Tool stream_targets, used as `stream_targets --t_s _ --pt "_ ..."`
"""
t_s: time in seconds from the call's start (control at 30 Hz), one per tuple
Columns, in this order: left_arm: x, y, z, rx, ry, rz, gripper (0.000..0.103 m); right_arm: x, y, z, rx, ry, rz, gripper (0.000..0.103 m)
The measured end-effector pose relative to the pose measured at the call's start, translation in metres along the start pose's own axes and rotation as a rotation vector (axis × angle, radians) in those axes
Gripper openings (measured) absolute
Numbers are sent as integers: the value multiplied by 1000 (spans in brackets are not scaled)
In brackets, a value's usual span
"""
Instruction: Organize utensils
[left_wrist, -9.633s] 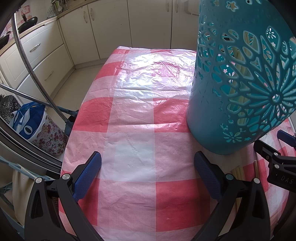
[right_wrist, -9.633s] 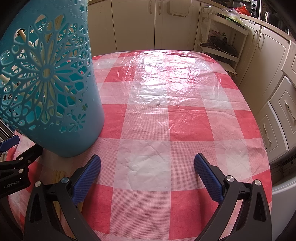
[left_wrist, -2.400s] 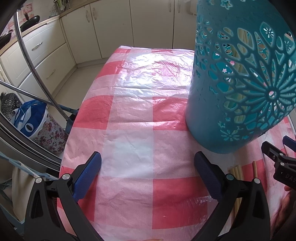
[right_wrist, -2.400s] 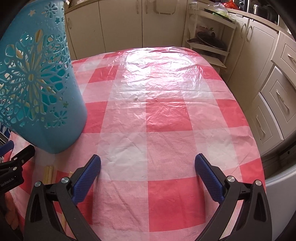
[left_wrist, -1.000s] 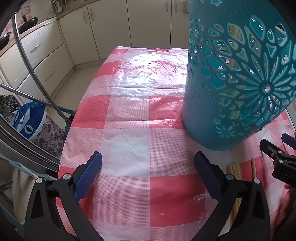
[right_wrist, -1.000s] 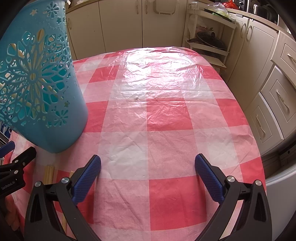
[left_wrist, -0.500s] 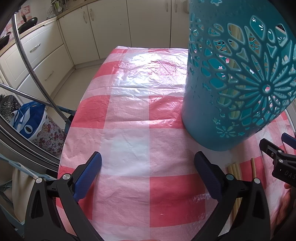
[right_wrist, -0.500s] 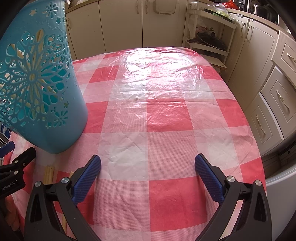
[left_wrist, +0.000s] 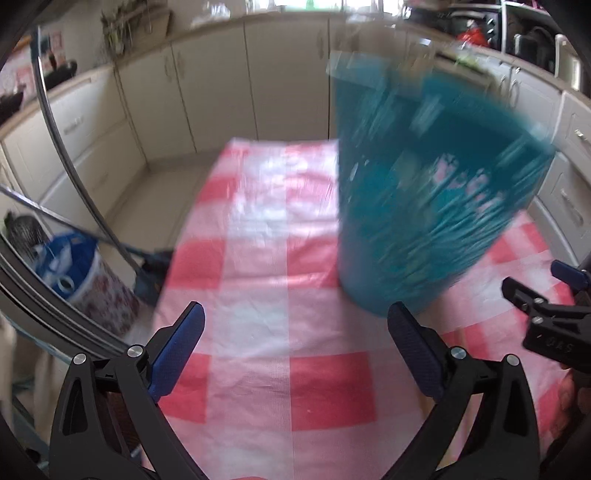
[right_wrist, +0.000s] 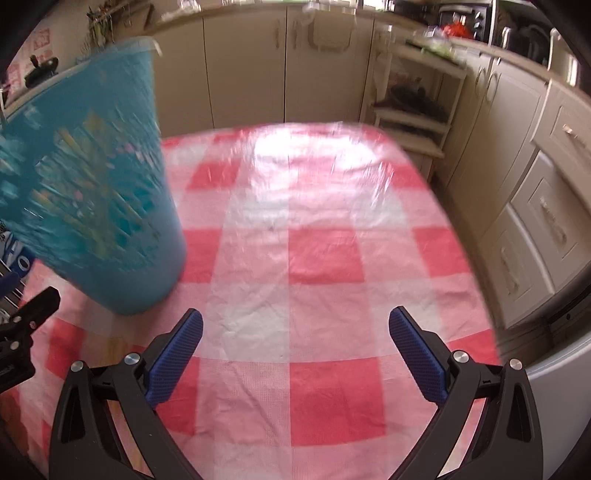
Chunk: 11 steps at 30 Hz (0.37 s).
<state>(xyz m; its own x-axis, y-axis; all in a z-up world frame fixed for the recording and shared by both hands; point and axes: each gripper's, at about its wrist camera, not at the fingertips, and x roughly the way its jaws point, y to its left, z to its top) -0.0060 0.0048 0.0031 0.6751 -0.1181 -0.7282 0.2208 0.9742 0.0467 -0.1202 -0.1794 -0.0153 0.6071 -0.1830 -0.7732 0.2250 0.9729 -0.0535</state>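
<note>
A tall teal openwork basket (left_wrist: 424, 206) stands on the red-and-white checked tablecloth (left_wrist: 295, 325), blurred by motion; pale wooden sticks show faintly through its holes. It also shows at the left of the right wrist view (right_wrist: 92, 206). My left gripper (left_wrist: 295, 347) is open and empty, near the table's front edge, left of the basket. My right gripper (right_wrist: 295, 350) is open and empty, right of the basket. Each gripper shows at the edge of the other's view. The loose sticks on the cloth are not visible now.
Cream kitchen cabinets (right_wrist: 251, 70) surround the table. A white open shelf rack (right_wrist: 413, 107) stands at the back right. A metal drying rack (left_wrist: 74, 177) and a blue bag (left_wrist: 66, 258) are to the left of the table.
Both cameras have pulled back and up quickly, blurring the view. The basket now looks smaller and farther. The wooden sticks on the cloth have left the view. Both grippers stay open.
</note>
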Motion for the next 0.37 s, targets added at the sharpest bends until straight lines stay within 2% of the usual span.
stream_targets --t_s 0.07,0.17,0.27,0.37 --pt "-51 -3 6 9 -75 -14 96 -35 1 1 7 -75 12 97" --pt "-115 -3 0 25 -113 -23 96 -89 -1 -13 77 -145 68 97" --pt "-172 2 -21 20 -106 35 96 -149 3 -37 127 -206 126 97" --pt "-213 9 -48 -10 -96 53 96 -201 11 -65 133 -306 116 97"
